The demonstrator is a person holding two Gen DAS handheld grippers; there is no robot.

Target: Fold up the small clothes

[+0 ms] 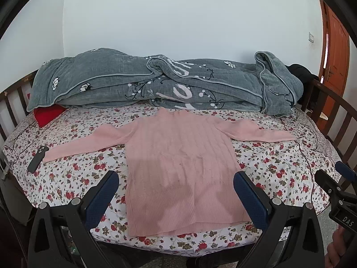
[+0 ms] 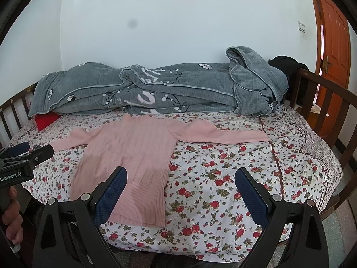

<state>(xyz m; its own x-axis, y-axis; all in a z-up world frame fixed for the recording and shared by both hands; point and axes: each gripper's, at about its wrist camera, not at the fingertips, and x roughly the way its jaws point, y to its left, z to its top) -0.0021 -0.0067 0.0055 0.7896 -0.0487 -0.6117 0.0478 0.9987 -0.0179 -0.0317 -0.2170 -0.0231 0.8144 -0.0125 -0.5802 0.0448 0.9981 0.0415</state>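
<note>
Left gripper (image 1: 176, 192): jaws spread wide, nothing held, nothing touched; it hangs above the near edge of the bed, over the sweater's hem. Right gripper (image 2: 180, 189): likewise wide and empty, poised just right of the hem over bare sheet.

Pink sweater (image 1: 178, 156): laid flat on the flowered sheet (image 1: 279, 163), neck toward the far side, both sleeves stretched out sideways. No fold is yet made.

Risks, as judged:
- Sheet may be pinched together with the knit if a jaw is pressed down too deep.
- Only the top layer of the knit may be caught, so the back would drag and bunch.
- The left sleeve end lies just beside a dark phone (image 1: 38, 158); it could be knocked in a sweep.

Grey quilt (image 1: 156, 82) is heaped behind, near the collar.
</note>
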